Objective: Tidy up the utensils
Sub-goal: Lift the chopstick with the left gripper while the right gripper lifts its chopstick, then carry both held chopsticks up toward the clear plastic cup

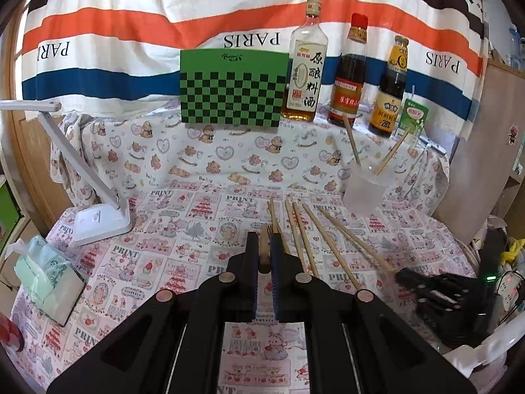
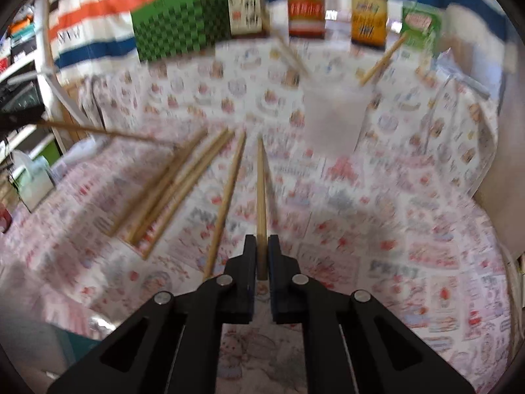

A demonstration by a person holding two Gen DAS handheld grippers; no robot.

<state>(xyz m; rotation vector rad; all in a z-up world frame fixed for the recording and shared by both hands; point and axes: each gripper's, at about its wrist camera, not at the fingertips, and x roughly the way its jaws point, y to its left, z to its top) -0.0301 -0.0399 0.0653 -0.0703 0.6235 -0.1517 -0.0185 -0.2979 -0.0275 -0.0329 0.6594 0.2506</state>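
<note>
Clamping a single wooden chopstick [image 1: 264, 249] between its black jaws, the left gripper [image 1: 264, 246] hovers low over the printed tablecloth [image 1: 183, 229]; the stick's blunt end pokes out just behind the pads, and its far part is lost among the others. Beside it, to the right, several loose chopsticks [image 1: 315, 239] lie fanned on the cloth, tips pointing away toward a frosted plastic cup [image 1: 364, 193], which already holds two chopsticks [image 1: 352, 141] leaning apart.

The right gripper [image 2: 261, 256] is likewise closed on one chopstick [image 2: 261, 197], which runs straight ahead toward the cup [image 2: 333, 115] (this view is badly motion-blurred); a neighbouring stick [image 2: 226, 203] lies just left of it, and a bundle [image 2: 174, 184] rests further left.

Behind stand a green checkered box [image 1: 233, 87], three sauce bottles [image 1: 347, 75] and a small green carton [image 1: 411, 120]; a white desk lamp [image 1: 98, 220] sits at the left.
</note>
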